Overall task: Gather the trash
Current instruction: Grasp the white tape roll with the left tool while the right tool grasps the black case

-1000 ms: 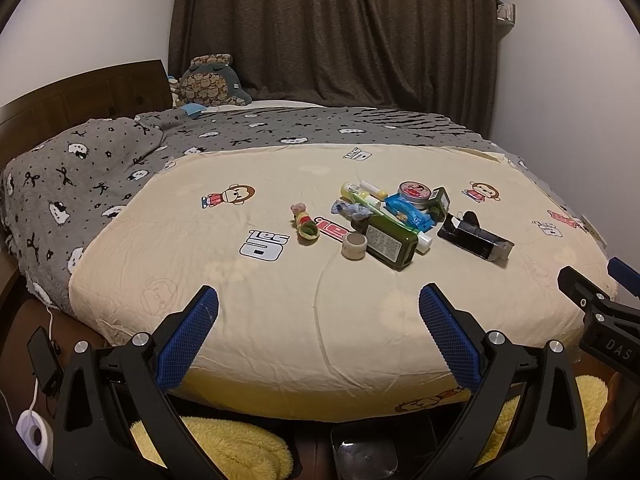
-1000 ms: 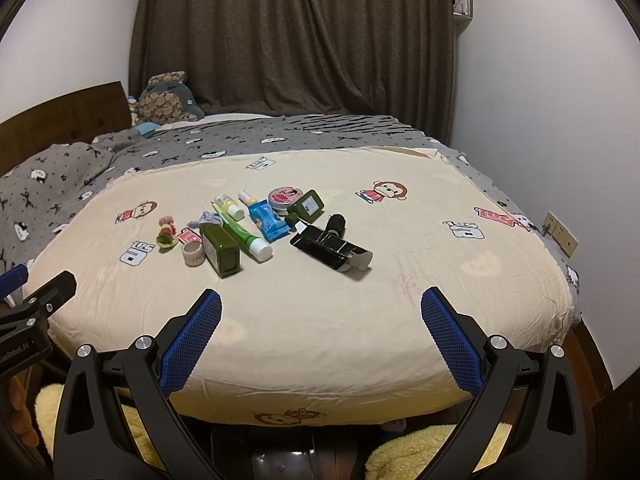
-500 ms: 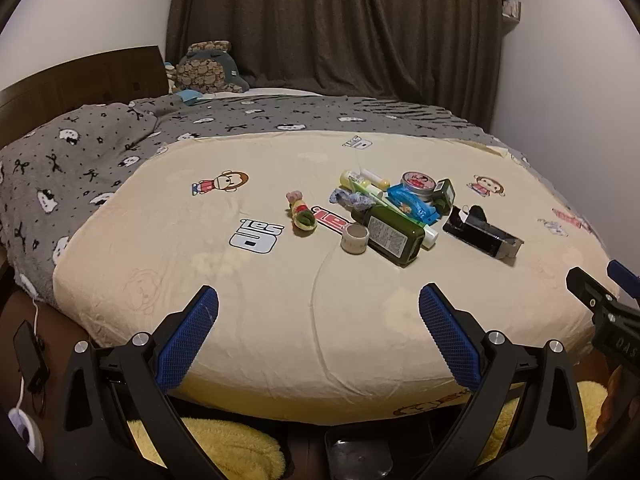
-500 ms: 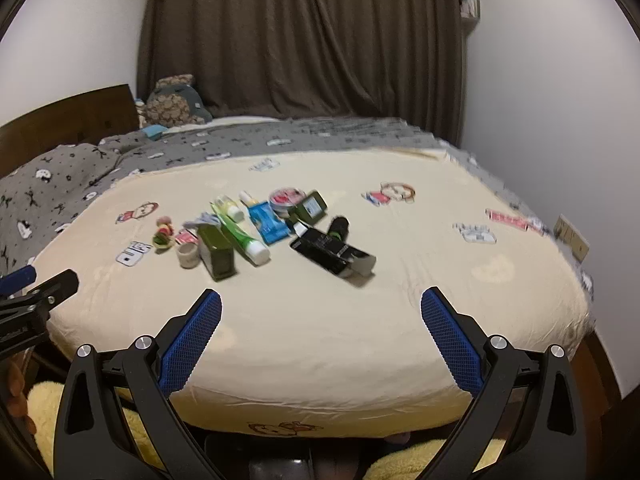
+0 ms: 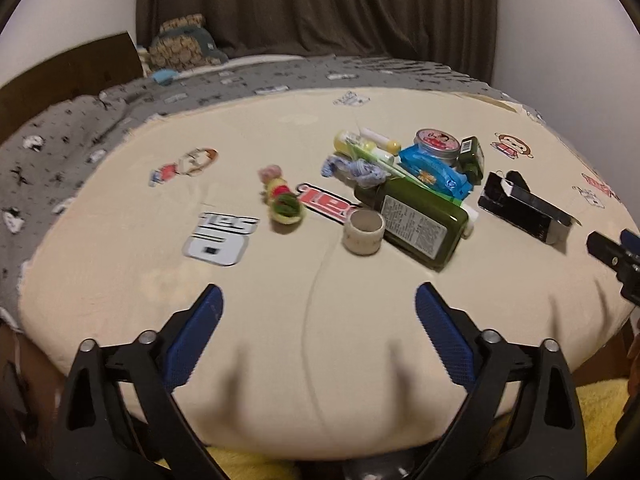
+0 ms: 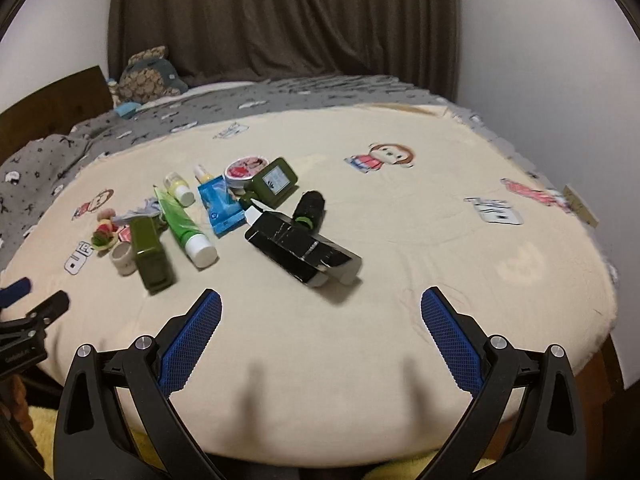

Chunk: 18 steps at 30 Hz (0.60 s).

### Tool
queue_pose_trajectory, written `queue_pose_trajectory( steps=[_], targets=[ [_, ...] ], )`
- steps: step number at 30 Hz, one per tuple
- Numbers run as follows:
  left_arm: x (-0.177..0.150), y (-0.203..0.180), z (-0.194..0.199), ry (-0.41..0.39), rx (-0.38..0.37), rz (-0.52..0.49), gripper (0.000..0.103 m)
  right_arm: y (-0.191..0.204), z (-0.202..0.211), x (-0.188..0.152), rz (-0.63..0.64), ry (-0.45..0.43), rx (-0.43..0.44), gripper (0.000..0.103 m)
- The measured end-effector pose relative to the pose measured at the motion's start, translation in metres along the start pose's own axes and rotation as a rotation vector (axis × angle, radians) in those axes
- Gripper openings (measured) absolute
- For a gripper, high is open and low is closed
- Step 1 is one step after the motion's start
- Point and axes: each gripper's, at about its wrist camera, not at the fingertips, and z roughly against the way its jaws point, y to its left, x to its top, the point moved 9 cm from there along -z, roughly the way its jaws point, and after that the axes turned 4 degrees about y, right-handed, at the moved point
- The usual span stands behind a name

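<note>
My left hand-held gripper: jaws closing, nothing between them. Right hand-held gripper: spread, empty. Trash pile lies ahead on the bed; green bottle and tape roll nearest, black box right.

Black claw; blue textured pads

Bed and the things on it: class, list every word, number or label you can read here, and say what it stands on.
"SAL", upside down: grey print on the cream sheet.
Red print on the sheet: block letters, not readable.
Back label of the big green bottle: small print, too blurred.
Small green bottle's white label: too small.
Blue packet, round tin: pictures only, text unreadable.
</note>
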Motion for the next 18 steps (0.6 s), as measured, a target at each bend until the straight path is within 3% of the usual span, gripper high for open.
queue_pose_trajectory(
  steps=[2, 9, 14, 16, 18],
  targets=[
    [0.004, -0.001, -0.016, 0.030, -0.018, 0.012, 0.078, 0.002, -0.016, 0.006, 0.024, 0.013, 0.001, 0.100],
    [0.017, -0.011, -0.048, 0.069, -0.048, 0.001, 0.071, 0.010, -0.051, 0.028, 0.117, 0.011, -0.022, 0.094],
    [0.021, -0.012, -0.068, 0.102, -0.072, -0.002, 0.061, 0.013, -0.072, 0.029, 0.158, 0.044, -0.021, 0.092],
    [0.023, -0.015, -0.073, 0.105, -0.093, -0.006, 0.057, 0.014, -0.076, 0.028, 0.156, 0.057, -0.003, 0.083],
    [0.025, -0.020, -0.075, 0.105, -0.115, -0.020, 0.051, 0.017, -0.080, 0.026, 0.153, 0.071, 0.018, 0.067]
  ],
)
